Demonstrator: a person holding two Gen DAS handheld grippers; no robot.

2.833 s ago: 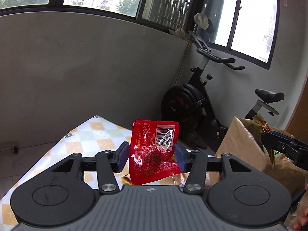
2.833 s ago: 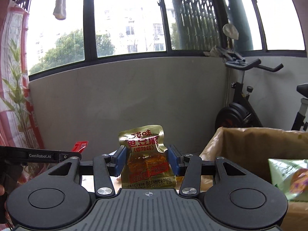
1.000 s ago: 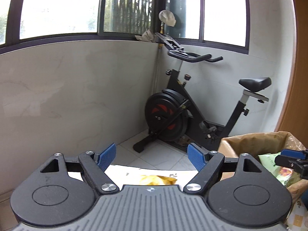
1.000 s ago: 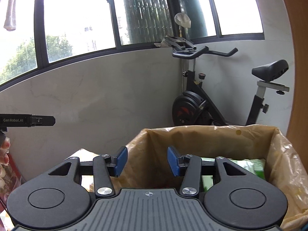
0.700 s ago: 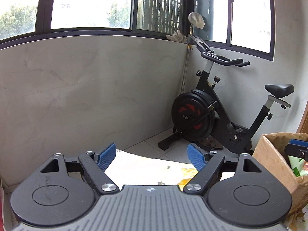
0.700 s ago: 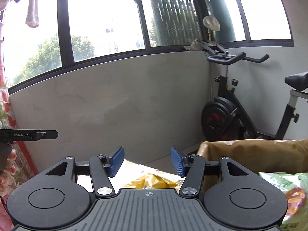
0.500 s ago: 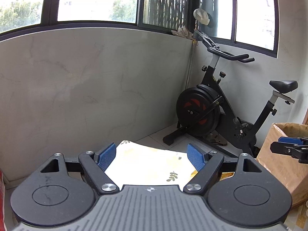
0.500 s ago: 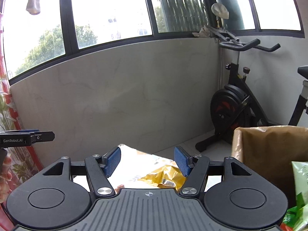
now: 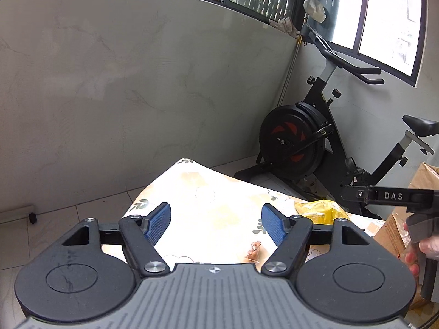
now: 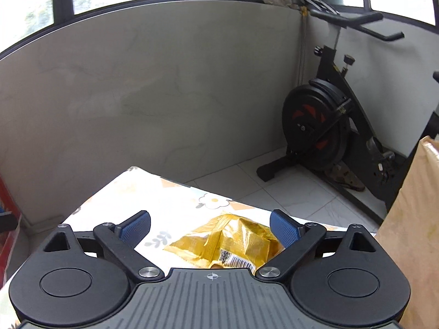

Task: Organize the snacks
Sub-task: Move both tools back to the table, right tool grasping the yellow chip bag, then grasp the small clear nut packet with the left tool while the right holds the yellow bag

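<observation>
A crinkled gold snack packet (image 10: 233, 242) with a barcode lies on the floral tablecloth (image 10: 142, 189). My right gripper (image 10: 210, 227) is open and empty, hovering just above and around the packet. My left gripper (image 9: 215, 222) is open and empty over the table (image 9: 203, 197). The gold packet (image 9: 319, 209) lies to its right, and a small orange wrapped snack (image 9: 253, 250) lies under its right finger. The right gripper's side (image 9: 389, 196), marked DAS, reaches in from the right of the left wrist view.
A brown cardboard box (image 10: 414, 219) lined with plastic stands at the table's right; it also shows in the left wrist view (image 9: 422, 181). A black exercise bike (image 9: 315, 142) stands on the tiled floor beyond the table by a grey wall.
Both grippers let go of their packets, red and gold, swung back left from the box and tilted down over the table. The right gripper has opened wider above the gold packet.
</observation>
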